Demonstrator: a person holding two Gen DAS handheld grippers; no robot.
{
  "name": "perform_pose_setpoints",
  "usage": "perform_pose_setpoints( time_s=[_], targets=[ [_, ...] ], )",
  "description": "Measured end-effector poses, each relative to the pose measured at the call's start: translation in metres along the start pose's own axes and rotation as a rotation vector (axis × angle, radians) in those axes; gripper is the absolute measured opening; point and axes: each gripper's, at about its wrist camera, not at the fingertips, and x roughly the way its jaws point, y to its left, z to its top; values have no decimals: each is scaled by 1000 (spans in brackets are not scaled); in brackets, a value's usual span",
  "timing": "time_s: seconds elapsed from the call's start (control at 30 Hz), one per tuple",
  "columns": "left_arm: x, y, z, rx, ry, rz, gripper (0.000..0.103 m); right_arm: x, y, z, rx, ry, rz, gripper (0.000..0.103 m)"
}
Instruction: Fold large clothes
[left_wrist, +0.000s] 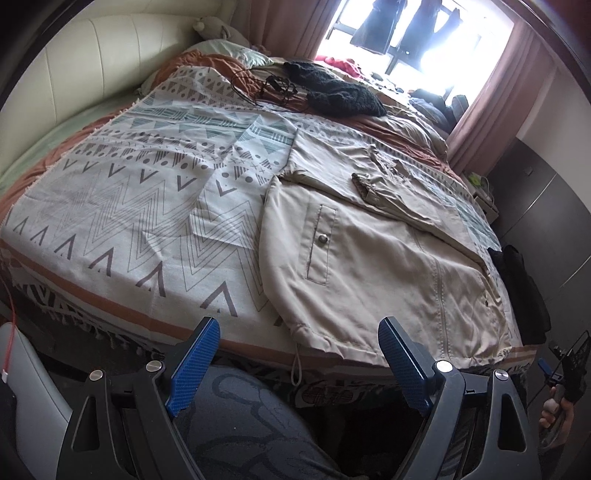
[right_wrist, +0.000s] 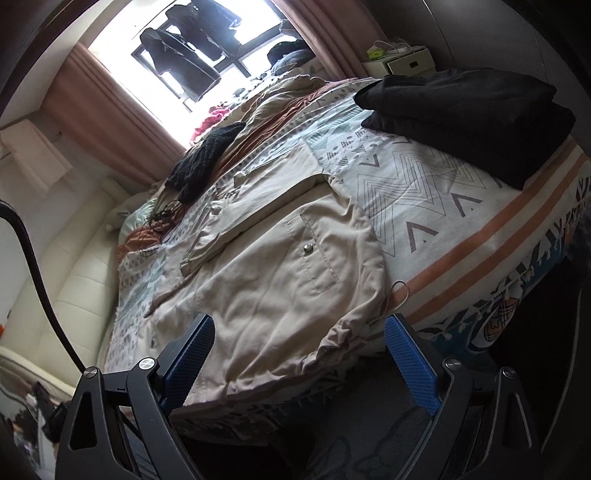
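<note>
Left wrist: jacket (left_wrist: 388, 258) at bed edge (left_wrist: 258, 343)

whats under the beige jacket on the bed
The beige jacket lies flat on the patterned blanket, whose zigzag print shows around it. One sleeve is folded across its top. What lies beneath the jacket itself is covered.

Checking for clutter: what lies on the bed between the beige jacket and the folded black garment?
Only bare patterned bedspread separates the beige jacket from the folded black garment, per the right wrist view.

A black knitted garment (left_wrist: 345, 92) and tangled cables (left_wrist: 269, 88) lie near pink curtains (left_wrist: 491, 99).
</note>
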Motion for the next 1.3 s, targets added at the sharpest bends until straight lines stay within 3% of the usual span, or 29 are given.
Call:
perform_pose_setpoints(
  time_s=[0.47, 0.7, 0.73, 0.87, 1.13, 1.3],
  targets=[
    [53, 14, -1, -83, 62, -39, 87, 34, -34, -4, 99, 57, -7, 91],
    [100, 28, 2, -155, 139, -35, 54, 78, -55, -2, 176, 123, 14, 73],
    [107, 30, 3, -166, 147, -33, 51, 84, -58, -2, 184, 134, 13, 68],
    [129, 38, 8, -205, 182, -38, 48, 109, -72, -1, 248, 177, 34, 67],
    [149, 40, 23, -229, 192, -78, 48, 131, -81, -7, 359, 221, 206, 67],
    [151, 42, 26, -266, 198, -169, 48, 118, -71, -3, 370, 164, 374, 67]
  ],
)
